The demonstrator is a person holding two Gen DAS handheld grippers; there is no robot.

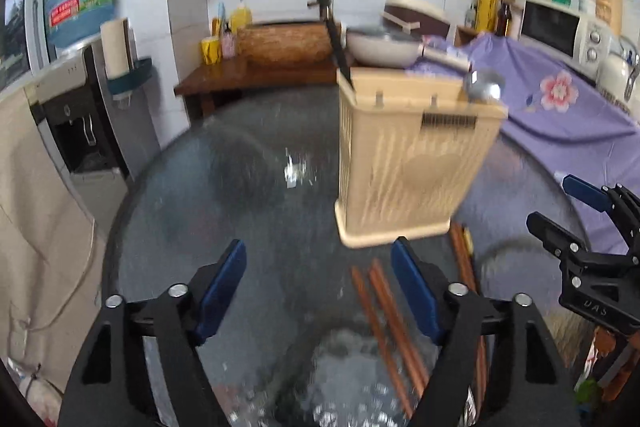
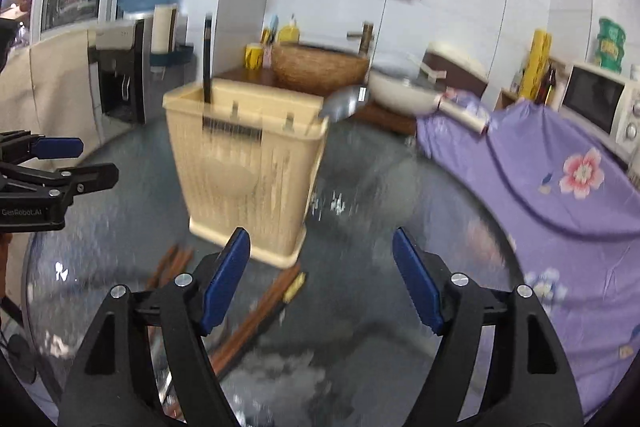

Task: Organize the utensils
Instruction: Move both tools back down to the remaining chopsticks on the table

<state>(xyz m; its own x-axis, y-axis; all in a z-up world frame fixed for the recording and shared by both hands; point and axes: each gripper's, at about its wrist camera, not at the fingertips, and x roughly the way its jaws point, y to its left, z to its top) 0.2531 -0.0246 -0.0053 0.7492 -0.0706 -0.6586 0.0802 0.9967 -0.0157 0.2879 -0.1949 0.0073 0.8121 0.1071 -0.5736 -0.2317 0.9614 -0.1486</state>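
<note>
Standing open with nothing between the blue pads: left gripper, hovering low over the round glass table. Lying flat on the glass directly ahead of it and partly under its right finger: a pair of reddish-brown wooden chopsticks, running away toward the cream plastic utensil caddy. Further to the right, more chopsticks resting beside the caddy's base, one tip yellowish. Likely handling as light, stiff and thin; slick glass underneath suggesting rolling or sliding when nudged, so a pinch across the middle of the shafts, both sticks together, judged safest. Already standing in the caddy: a black-handled utensil at the left rear corner and a steel ladle leaning out over the right rim. Well behind, a white pan on the counter, not part of the job. From the right wrist view, likewise spread wide and carrying nothing: right gripper, caddy ahead and slightly left, chopsticks lying just beyond the left finger, angled toward the caddy's near corner, a further pair further left. Heavy motion blur limiting finer detail; exact count of sticks not determinable.
</note>
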